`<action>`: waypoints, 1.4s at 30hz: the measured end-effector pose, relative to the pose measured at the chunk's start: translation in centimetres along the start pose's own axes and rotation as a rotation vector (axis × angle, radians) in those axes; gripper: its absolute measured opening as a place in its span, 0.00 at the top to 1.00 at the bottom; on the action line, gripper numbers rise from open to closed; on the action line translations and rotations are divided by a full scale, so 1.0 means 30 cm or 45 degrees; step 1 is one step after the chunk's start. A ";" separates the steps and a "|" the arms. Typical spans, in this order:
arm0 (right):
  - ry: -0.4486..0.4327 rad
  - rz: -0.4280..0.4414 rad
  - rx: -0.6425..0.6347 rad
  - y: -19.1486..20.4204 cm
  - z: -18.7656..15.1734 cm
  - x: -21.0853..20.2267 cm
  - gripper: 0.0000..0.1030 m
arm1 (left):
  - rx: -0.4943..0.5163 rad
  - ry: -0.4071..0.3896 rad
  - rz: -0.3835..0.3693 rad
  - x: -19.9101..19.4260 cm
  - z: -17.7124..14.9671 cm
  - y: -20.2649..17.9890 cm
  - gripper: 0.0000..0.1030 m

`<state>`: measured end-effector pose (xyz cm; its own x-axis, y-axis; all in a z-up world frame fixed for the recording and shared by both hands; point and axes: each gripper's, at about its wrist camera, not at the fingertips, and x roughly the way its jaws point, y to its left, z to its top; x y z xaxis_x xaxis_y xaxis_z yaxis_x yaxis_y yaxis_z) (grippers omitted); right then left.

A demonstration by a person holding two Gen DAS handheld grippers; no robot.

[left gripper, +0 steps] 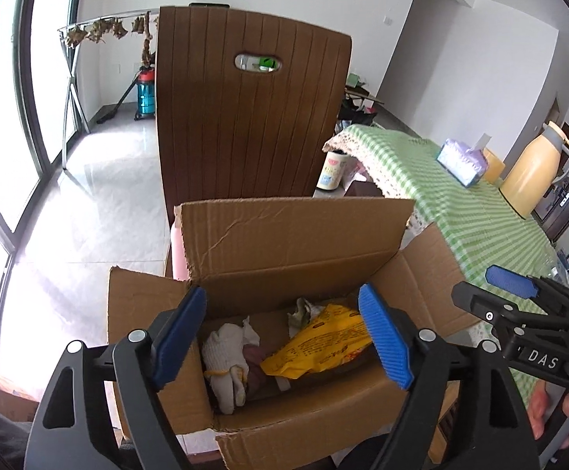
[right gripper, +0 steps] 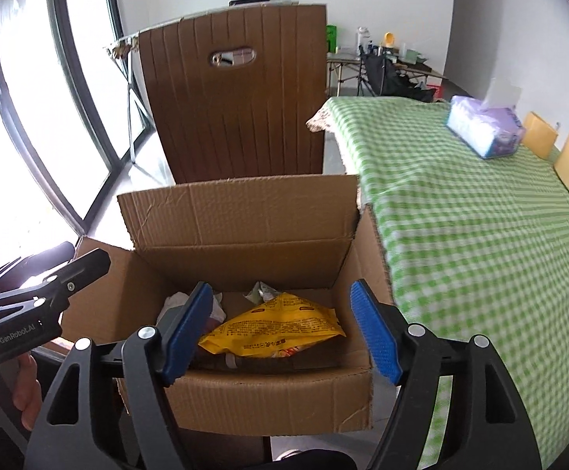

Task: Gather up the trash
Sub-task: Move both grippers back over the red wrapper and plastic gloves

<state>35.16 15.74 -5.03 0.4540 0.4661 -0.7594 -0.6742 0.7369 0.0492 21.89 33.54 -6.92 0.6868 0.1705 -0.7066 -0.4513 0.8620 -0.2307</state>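
Trash [left gripper: 315, 348] lies in cardboard box [left gripper: 284, 250], both tongs spread

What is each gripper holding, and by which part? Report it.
Nothing is held. The left gripper and right gripper are open above the cardboard box.

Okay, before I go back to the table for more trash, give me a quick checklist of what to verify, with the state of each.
1. Left hand-held gripper open with nothing between the pads: ok.
2. Right hand-held gripper open and holding nothing: ok.
3. Yellow wrapper lying inside the cardboard box: ok.
4. White glove lying inside the box, not hanging over the rim: ok.
5. Box flaps standing open, mouth unblocked: ok.
6. More trash left on the green checked tablecloth: cannot tell; only a tissue pack and a yellow jug are clearly in view.
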 end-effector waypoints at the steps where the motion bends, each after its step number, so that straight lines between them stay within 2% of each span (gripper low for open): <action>1: -0.014 -0.004 0.006 -0.010 -0.003 -0.019 0.32 | 0.003 -0.009 -0.003 -0.011 0.001 -0.011 0.24; 10: -0.165 -0.067 0.168 -0.165 -0.053 -0.200 0.32 | 0.128 -0.112 -0.056 -0.103 -0.001 -0.155 0.14; 14: -0.243 -0.147 0.280 -0.293 -0.120 -0.327 0.32 | 0.222 -0.163 -0.142 -0.138 -0.010 -0.283 0.09; 19: -0.313 -0.321 0.458 -0.495 -0.276 -0.511 0.27 | 0.334 -0.179 -0.292 -0.143 -0.038 -0.488 0.07; 24: -0.334 -0.497 0.630 -0.689 -0.472 -0.687 0.27 | 0.448 -0.117 -0.469 -0.117 -0.094 -0.750 0.07; 28: -0.347 -0.655 0.793 -0.849 -0.655 -0.834 0.27 | 0.571 -0.077 -0.606 -0.112 -0.176 -0.969 0.07; 32: -0.338 -0.784 0.947 -0.986 -0.817 -0.933 0.27 | 0.685 0.011 -0.727 -0.101 -0.280 -1.190 0.07; 37: -0.258 -0.841 1.073 -1.138 -0.974 -0.963 0.27 | 0.783 0.110 -0.806 -0.088 -0.406 -1.416 0.07; 42: -0.195 -0.815 1.116 -1.227 -1.041 -0.939 0.27 | 0.856 0.182 -0.837 -0.085 -0.511 -1.539 0.07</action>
<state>29.00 -39.80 -5.72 0.6811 -0.1163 -0.7229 0.3332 0.9284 0.1646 32.24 -14.00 -4.72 0.5903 -0.4678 -0.6578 0.4535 0.8664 -0.2092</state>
